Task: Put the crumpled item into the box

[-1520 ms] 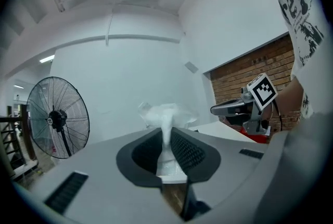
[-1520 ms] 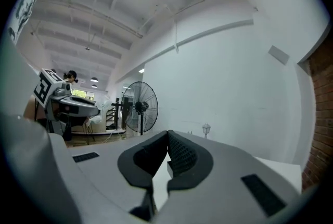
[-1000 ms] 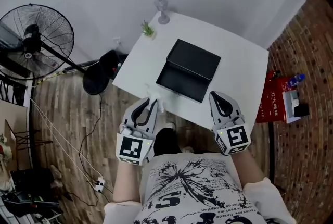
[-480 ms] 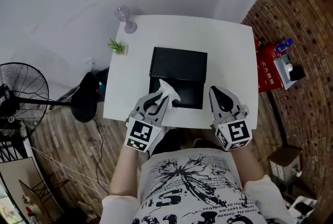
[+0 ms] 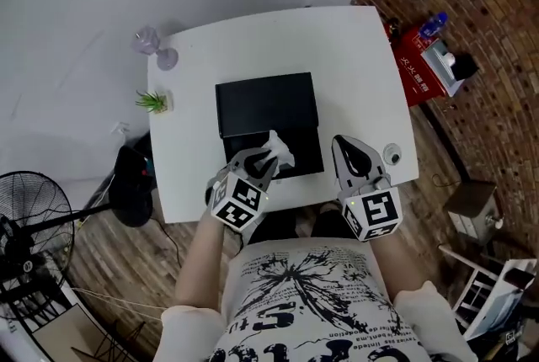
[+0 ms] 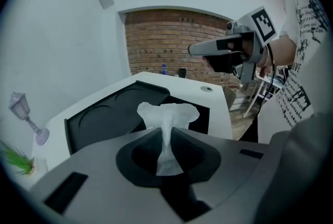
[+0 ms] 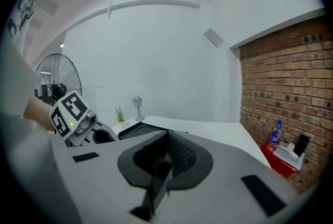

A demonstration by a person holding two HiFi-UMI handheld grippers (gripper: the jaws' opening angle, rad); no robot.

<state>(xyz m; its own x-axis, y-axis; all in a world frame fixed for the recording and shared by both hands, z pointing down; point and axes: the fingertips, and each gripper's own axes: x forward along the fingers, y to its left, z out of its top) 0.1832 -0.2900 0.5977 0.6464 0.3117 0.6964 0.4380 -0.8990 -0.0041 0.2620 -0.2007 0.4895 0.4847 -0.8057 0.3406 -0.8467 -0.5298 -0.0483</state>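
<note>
A crumpled white tissue [image 5: 276,148] [image 6: 167,119] is pinched between the jaws of my left gripper [image 5: 263,157] [image 6: 165,137], which is shut on it. The tissue hangs over the near half of the open black box [image 5: 268,123] [image 6: 112,113], whose lid lies flat on the far side. My right gripper [image 5: 353,156] [image 7: 167,140] hovers at the box's right, over the near part of the white table [image 5: 354,66], jaws shut with nothing between them. In the left gripper view the right gripper [image 6: 195,50] shows up high at the right.
A small potted plant [image 5: 152,102] and a clear lamp-shaped ornament [image 5: 154,46] stand on the table's left side. A small round object [image 5: 392,155] lies near the table's right front corner. A red box with a bottle [image 5: 425,57] sits on the floor at the right; a fan [image 5: 34,217] stands at the left.
My left gripper has carried the tissue from the table's near left edge forward and over the open box. The head view has swung; the right gripper has kept its place beside the box.
</note>
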